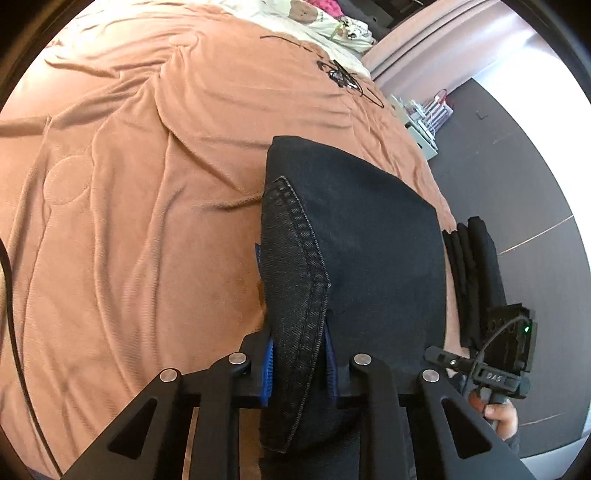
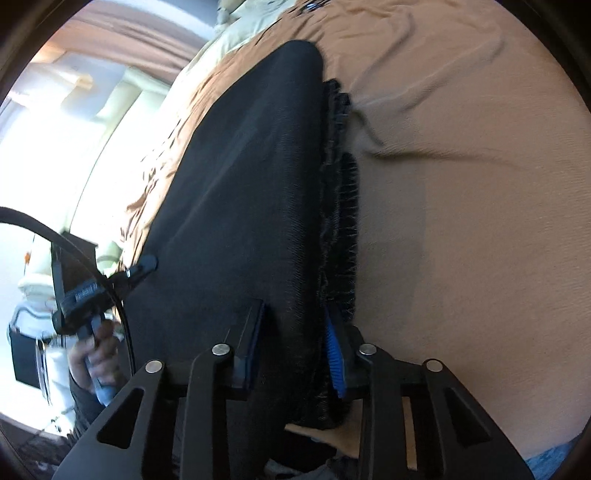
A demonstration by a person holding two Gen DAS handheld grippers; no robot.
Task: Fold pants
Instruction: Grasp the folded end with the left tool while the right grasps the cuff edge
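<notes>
The dark denim pants (image 1: pixel 354 236) lie over the orange bedspread (image 1: pixel 147 184), partly lifted. My left gripper (image 1: pixel 300 365) is shut on a stitched hem edge of the pants, with fabric bunched between its blue pads (image 1: pixel 269 369). My right gripper (image 2: pixel 295 354) is shut on another edge of the same pants (image 2: pixel 251 184), which stretch away from it over the bedspread (image 2: pixel 461 221). The right gripper also shows in the left wrist view (image 1: pixel 491 373) at the lower right, and the left gripper shows in the right wrist view (image 2: pixel 92 295) at the left.
Pillows and patterned bedding (image 1: pixel 332 26) lie at the head of the bed. A dark floor (image 1: pixel 517 155) runs beside the bed, with a small rack of items (image 1: pixel 424 118) on it. A bright window and curtain (image 2: pixel 74 92) are on the left.
</notes>
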